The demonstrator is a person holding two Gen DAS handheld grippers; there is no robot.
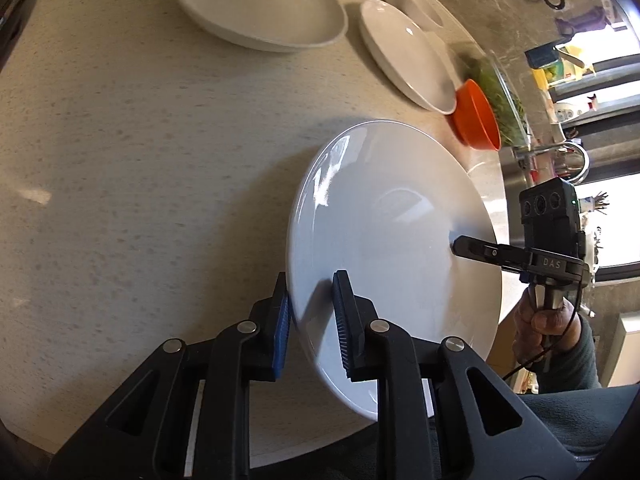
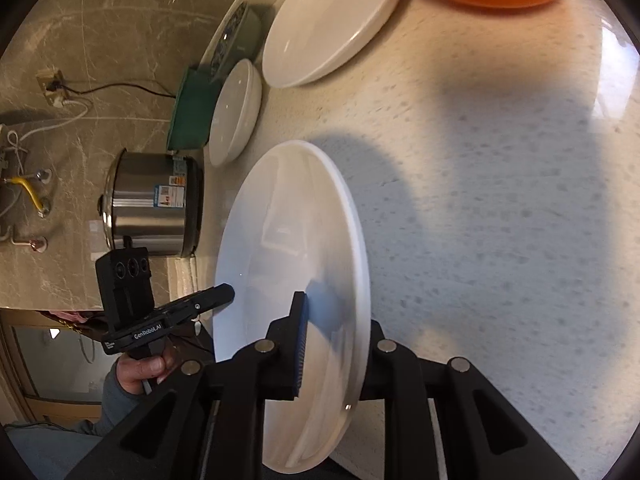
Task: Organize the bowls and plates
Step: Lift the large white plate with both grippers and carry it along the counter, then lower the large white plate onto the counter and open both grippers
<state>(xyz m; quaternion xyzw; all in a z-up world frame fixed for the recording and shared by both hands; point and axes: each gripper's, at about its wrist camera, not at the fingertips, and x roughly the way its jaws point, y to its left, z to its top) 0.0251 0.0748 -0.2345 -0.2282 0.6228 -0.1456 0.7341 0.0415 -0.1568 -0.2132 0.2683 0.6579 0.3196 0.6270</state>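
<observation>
Both tools clamp the same large round white ceramic plate (image 1: 384,248), which is held tilted above the speckled beige stone tabletop (image 1: 132,168) and casts a shadow on it. In the left wrist view the left tool (image 1: 312,320) has its blue ribbed pads (image 1: 283,332) closed on the plate's near rim, one pad on the underside and one on the glossy upper face. At the plate's far edge the right tool (image 1: 458,245) reaches in from the side, its black finger lying on the upper face, with a hand (image 1: 540,328) in a grey sleeve gripping its handle below. The right wrist view shows the matching grip: the right tool (image 2: 332,344) pinches the plate (image 2: 296,264) at its near rim, one blue pad (image 2: 302,344) on the upper face and the other finger hidden behind the plate, while the left tool (image 2: 228,293) bites the opposite edge, carried by the other hand (image 2: 140,372). Ahead of the left tool, beyond the held plate, the tabletop carries a wide shallow white dish (image 1: 260,4), a smaller white plate (image 1: 408,56) to its right, a white bowl (image 1: 416,0) behind that, and a small orange bowl (image 1: 478,116) just beside the smaller plate's near end. Well off to the left of the right tool a stainless steel cooker pot (image 2: 152,204) stands by the marbled wall, with a green cloth (image 2: 192,116) next to a small white plate (image 2: 234,118).
</observation>
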